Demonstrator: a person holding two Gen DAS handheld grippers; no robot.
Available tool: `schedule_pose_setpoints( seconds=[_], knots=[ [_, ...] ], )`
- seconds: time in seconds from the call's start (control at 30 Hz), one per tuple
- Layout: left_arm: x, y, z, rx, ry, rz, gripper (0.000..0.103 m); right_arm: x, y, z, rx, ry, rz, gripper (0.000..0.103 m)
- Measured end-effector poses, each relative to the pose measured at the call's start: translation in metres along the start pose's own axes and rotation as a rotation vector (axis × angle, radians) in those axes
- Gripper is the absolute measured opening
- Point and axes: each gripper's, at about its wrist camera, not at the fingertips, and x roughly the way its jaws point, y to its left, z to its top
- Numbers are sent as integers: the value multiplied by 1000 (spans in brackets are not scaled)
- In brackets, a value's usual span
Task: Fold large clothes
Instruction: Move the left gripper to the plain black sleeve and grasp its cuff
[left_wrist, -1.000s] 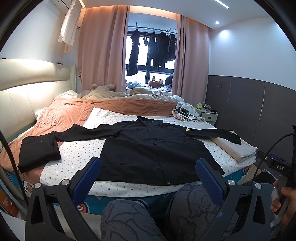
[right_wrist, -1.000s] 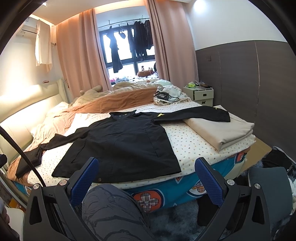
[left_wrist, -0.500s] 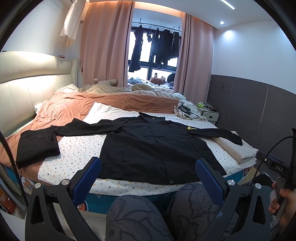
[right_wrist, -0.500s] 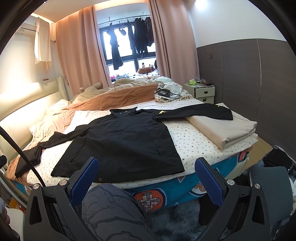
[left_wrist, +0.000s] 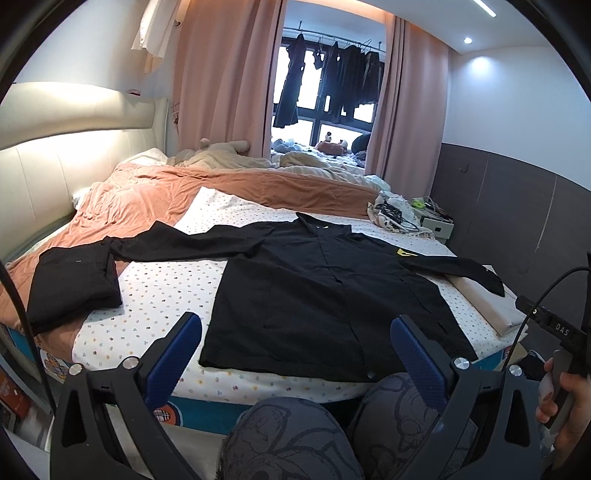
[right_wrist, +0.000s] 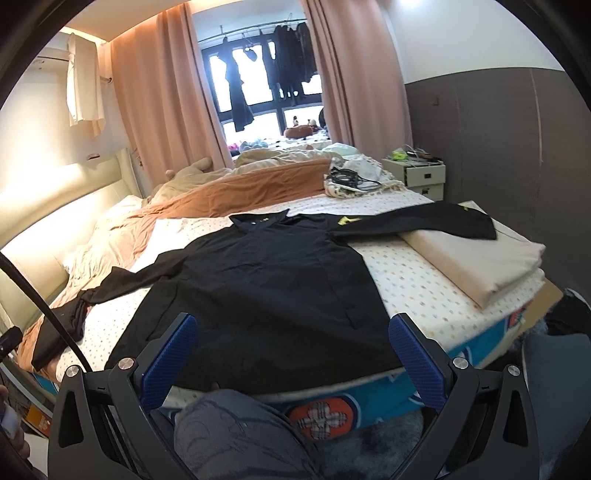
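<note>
A large black long-sleeved shirt (left_wrist: 317, 295) (right_wrist: 266, 295) lies flat and face up on the dotted sheet of the bed, collar away from me, hem at the near edge. Its left sleeve (left_wrist: 77, 280) runs out onto the orange blanket; its right sleeve (right_wrist: 424, 221) rests over a folded beige sheet. My left gripper (left_wrist: 295, 343) is open, held above the person's knees short of the hem. My right gripper (right_wrist: 293, 343) is open too, in front of the hem. Neither holds or touches anything.
A folded beige sheet (right_wrist: 480, 258) lies at the bed's right corner. An orange blanket (left_wrist: 155, 199) covers the far and left side. A bag with cables (right_wrist: 351, 181) sits near a bedside cabinet (right_wrist: 424, 173). The person's knees (left_wrist: 295, 439) fill the foreground; a hand (left_wrist: 565, 410) grips the right handle.
Both grippers have moved closer to the bed and a little higher, so the shirt looks larger. Both stay open; the shirt has not moved.
</note>
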Motion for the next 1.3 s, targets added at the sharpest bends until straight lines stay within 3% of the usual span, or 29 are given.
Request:
schedule_pose_setpoints(
  seconds=[0.63,1.07,1.3],
  knots=[
    [112,83,71,-102,15,95,103,164,52,79,18,39,159,103],
    [184,183,105,-229,67,211,103,296,103,110,62,127,239,103],
    [231,238,110,-327,121,265,96,354,122,128,52,167,265,103]
  ],
)
